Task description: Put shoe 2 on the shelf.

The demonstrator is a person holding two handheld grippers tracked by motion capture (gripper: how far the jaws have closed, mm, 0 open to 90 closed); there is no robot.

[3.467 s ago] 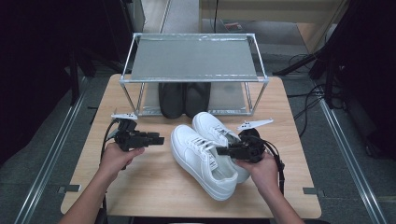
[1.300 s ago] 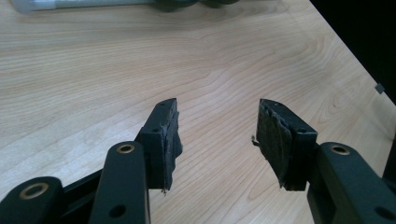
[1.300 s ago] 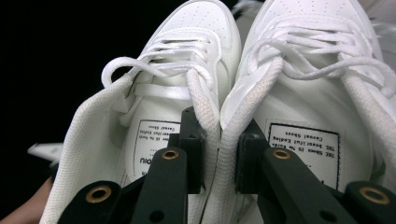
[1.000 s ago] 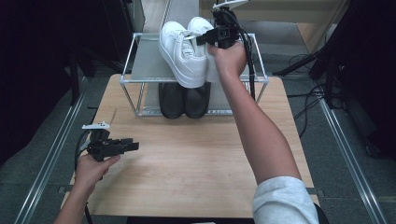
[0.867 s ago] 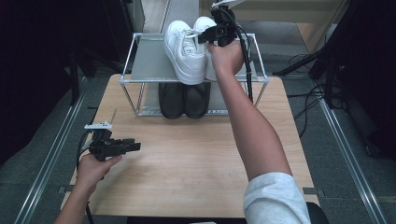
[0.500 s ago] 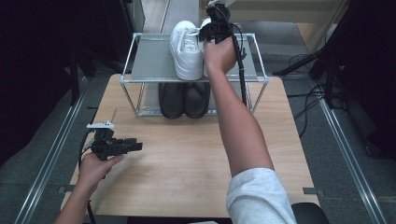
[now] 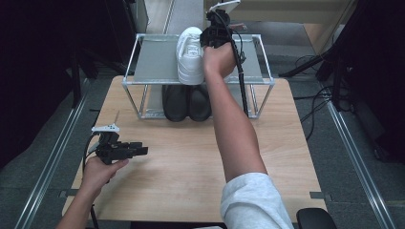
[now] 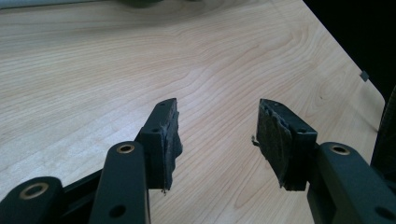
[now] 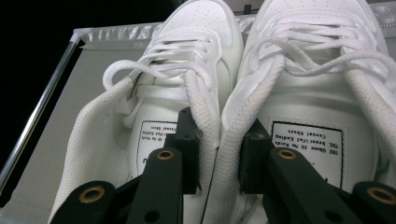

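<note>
A pair of white sneakers lies on the top of the metal shelf rack, toes toward the table's near side. My right gripper reaches over from the far end. In the right gripper view one jaw sits inside each sneaker, and the two inner collars are pinched between the pads of the right gripper. These jaws have just been opening, with the collars still between them. My left gripper hovers low over the table's left side, open and empty.
A pair of black shoes stands under the rack's top shelf. The wooden table stretches in front of the rack. Cables trail down the rack's right side. The table's corner and edge lie beyond the left gripper.
The right hand lifted the white sneakers off the table onto the rack top, then swung them straight and lowered them. The left hand drew back to the left and stayed.
</note>
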